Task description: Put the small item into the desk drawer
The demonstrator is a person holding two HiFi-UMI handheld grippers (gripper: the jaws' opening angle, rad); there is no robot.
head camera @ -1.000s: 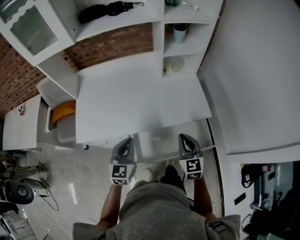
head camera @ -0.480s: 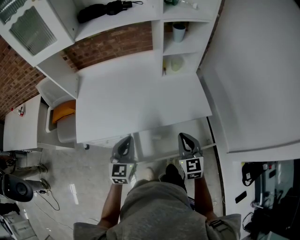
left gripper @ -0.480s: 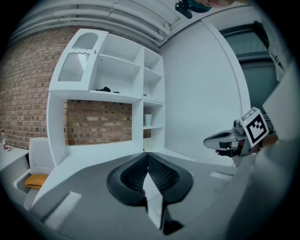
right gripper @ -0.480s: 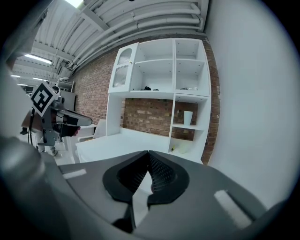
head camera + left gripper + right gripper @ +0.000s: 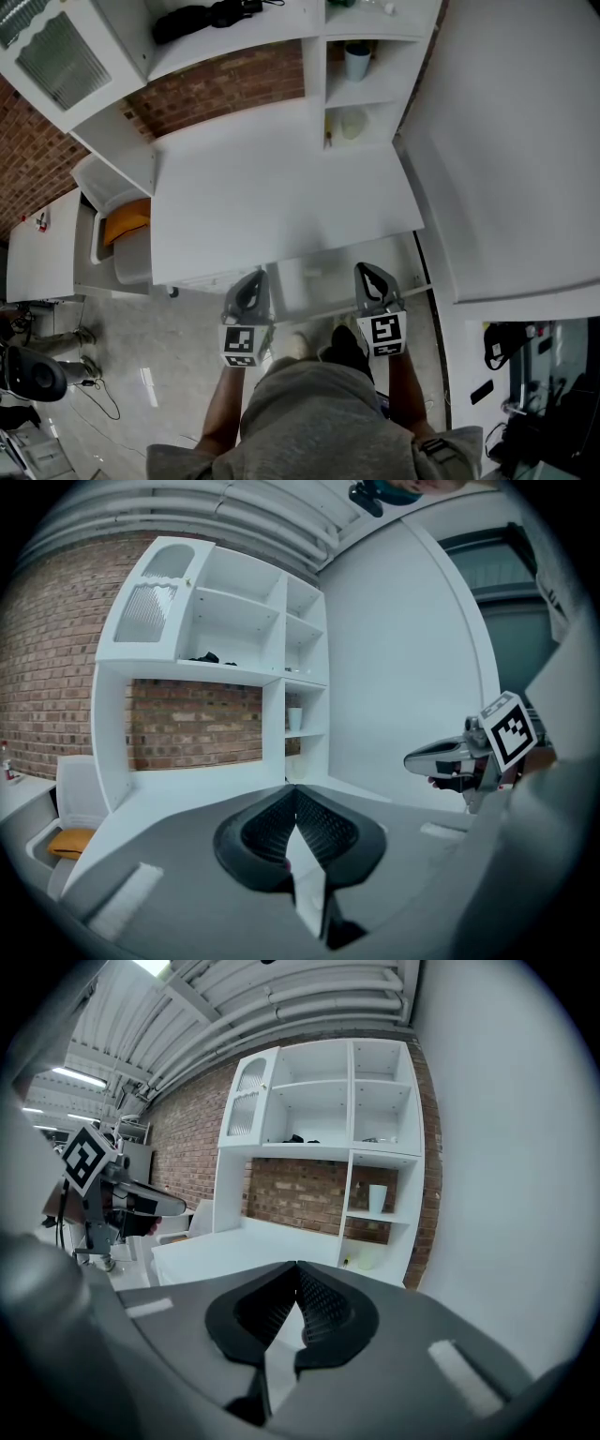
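Note:
My left gripper (image 5: 250,287) and right gripper (image 5: 371,279) hover side by side at the front edge of the white desk (image 5: 272,187). Both are shut and empty; their tips meet in the left gripper view (image 5: 295,790) and the right gripper view (image 5: 298,1267). Between them, under the desk edge, a shallow white drawer (image 5: 323,286) stands pulled out; I cannot make out anything in it. The hutch's right cubbies hold a pale cup (image 5: 357,62), a yellowish round item (image 5: 352,124) and a tiny yellow thing (image 5: 329,142). The desk top is bare.
A black umbrella (image 5: 211,17) lies on the hutch shelf. A glass-front cabinet door (image 5: 56,56) hangs at top left. A white bin with an orange thing (image 5: 127,223) stands left of the desk. A white wall (image 5: 506,141) bounds the right.

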